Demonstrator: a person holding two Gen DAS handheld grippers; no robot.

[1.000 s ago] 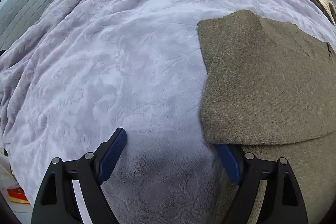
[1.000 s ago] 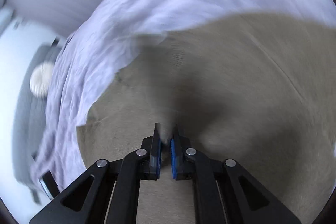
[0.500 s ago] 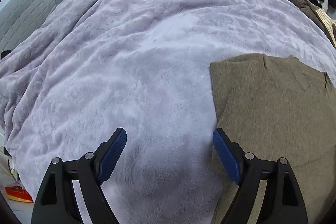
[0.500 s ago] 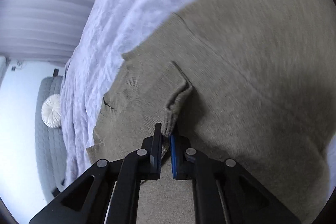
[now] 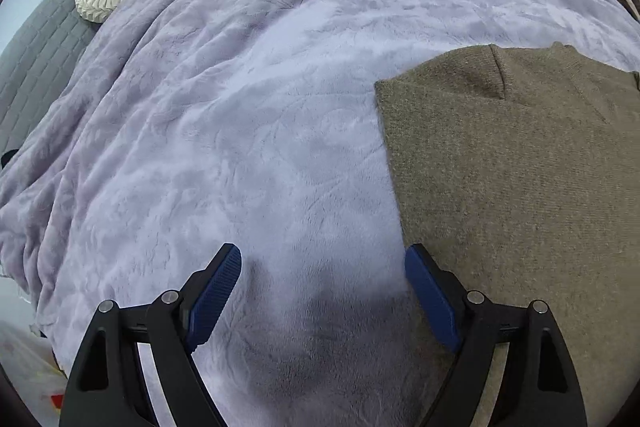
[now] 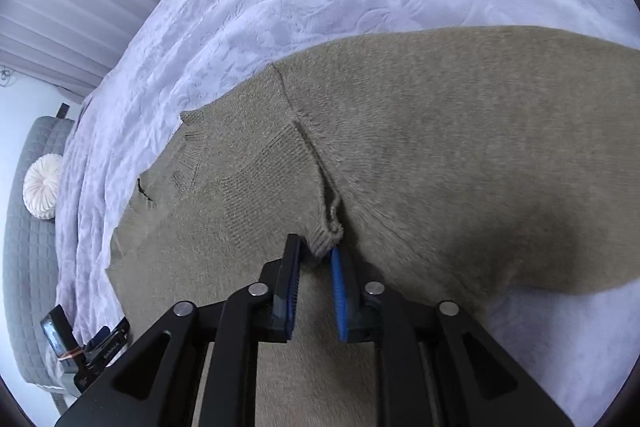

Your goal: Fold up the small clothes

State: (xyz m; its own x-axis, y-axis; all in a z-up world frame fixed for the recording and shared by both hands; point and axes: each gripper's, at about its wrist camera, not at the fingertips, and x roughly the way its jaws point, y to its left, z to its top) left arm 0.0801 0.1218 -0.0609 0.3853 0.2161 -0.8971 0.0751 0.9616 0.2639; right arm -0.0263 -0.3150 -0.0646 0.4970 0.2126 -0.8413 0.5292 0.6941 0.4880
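The right gripper [image 6: 316, 267], clamped on the sleeve cuff [image 6: 329, 227] half a second ago, has parted narrowly, releasing it onto the olive knit sweater [image 5: 520, 187]. The left gripper [image 5: 322, 291] stays wide, empty, at its left edge on the lavender blanket [image 5: 240, 107]. Sleeve fold judged complete.

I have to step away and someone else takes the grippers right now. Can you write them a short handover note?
Left gripper: open, holding nothing, over the lavender blanket beside the sweater's left edge.
Right gripper: jaws slightly parted around the ribbed cuff; whether it is gripped I cannot tell.
The olive knit sweater lies flat on the bed, a sleeve folded in over the body.
Done: sleeves look folded in.
Left: probably release the cuff, then fold the body.
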